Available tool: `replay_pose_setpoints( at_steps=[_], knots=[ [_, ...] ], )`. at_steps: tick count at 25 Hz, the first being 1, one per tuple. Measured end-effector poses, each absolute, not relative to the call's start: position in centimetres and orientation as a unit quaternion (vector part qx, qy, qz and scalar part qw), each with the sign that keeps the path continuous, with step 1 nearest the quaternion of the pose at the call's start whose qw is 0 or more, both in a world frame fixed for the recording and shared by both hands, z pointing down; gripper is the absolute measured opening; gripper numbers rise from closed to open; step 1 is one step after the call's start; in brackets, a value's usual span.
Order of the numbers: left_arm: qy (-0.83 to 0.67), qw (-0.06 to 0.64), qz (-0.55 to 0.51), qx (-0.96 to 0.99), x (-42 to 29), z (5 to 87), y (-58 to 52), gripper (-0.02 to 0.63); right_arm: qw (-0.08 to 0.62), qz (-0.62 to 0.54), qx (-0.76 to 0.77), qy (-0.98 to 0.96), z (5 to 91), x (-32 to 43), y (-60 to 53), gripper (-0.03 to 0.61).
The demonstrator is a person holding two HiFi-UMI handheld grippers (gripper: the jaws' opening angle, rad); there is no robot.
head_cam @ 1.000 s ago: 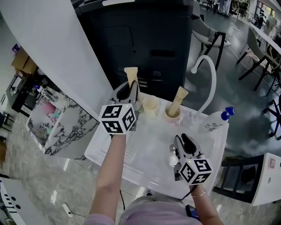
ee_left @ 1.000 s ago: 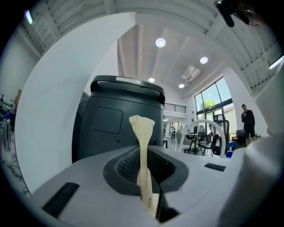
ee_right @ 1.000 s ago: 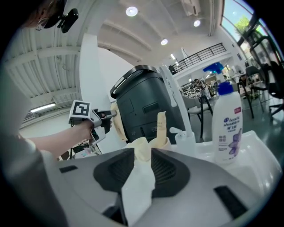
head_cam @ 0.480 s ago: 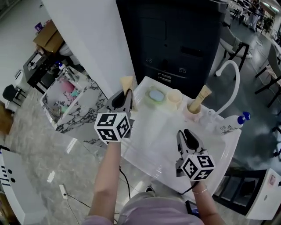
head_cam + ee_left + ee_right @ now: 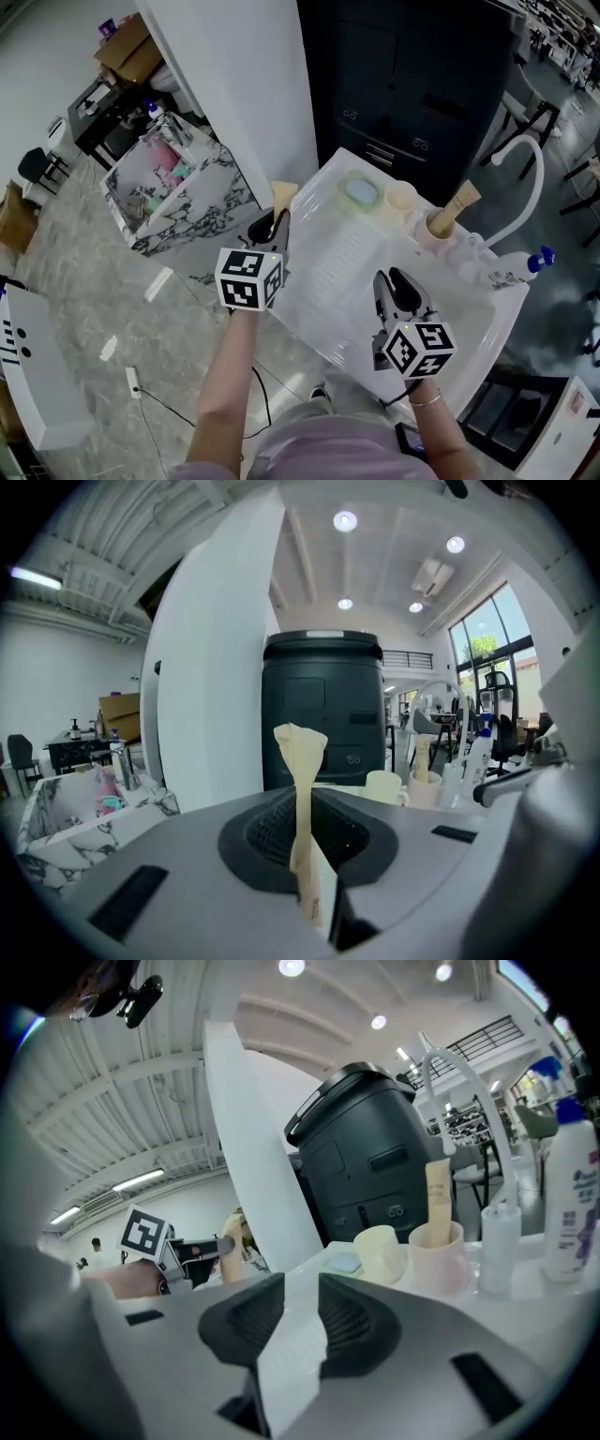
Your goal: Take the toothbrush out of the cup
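Observation:
My left gripper (image 5: pixel 273 223) is shut on a toothbrush in a beige paper wrapper (image 5: pixel 283 194), which stands upright between the pads (image 5: pixel 302 789). It hangs over the left edge of the white sink counter (image 5: pixel 337 281), well clear of the cups. A cream cup (image 5: pixel 401 199) stands empty at the back. Beside it a pink cup (image 5: pixel 439 231) holds a second wrapped toothbrush (image 5: pixel 460 201). My right gripper (image 5: pixel 389 281) is open over the counter's front, with nothing between its jaws (image 5: pixel 300 1326).
A green soap dish (image 5: pixel 358 192) sits left of the cream cup. A curved white faucet (image 5: pixel 525 173) and a blue-capped bottle (image 5: pixel 518 269) stand at the right. A dark cabinet (image 5: pixel 422 84) is behind, and a marble-patterned box (image 5: pixel 173 192) is on the floor at left.
My left gripper has carried the wrapped toothbrush leftward and lower, away from the cups to the counter's left edge. The right gripper has shifted a little and stays open.

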State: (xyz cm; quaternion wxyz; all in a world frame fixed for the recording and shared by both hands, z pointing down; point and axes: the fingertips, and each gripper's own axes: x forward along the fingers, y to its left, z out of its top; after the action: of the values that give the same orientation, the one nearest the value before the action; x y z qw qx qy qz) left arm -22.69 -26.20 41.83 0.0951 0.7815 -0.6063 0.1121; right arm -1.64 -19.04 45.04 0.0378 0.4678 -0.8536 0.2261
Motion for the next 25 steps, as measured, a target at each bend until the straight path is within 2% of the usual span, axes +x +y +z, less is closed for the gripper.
replay_pose_setpoints(
  at_steps=[8,16,25],
  knots=[
    [-0.544,0.177,0.248,0.782,-21.2,49.7,-25.5,0.029,0.05,0.238,0.455,-0.857,46.4,-3.1,-19.1,0.105],
    [-0.48,0.19,0.366,0.774,-18.5,53.9,-27.7,0.029,0.048,0.254,0.466,-0.846,47.1,-1.7,-19.5,0.104],
    [-0.453,0.194,0.435,0.754,-17.1,59.8,-29.8,0.032,0.049,0.265,0.491,-0.829,48.2,1.2,-19.9,0.103]
  ],
)
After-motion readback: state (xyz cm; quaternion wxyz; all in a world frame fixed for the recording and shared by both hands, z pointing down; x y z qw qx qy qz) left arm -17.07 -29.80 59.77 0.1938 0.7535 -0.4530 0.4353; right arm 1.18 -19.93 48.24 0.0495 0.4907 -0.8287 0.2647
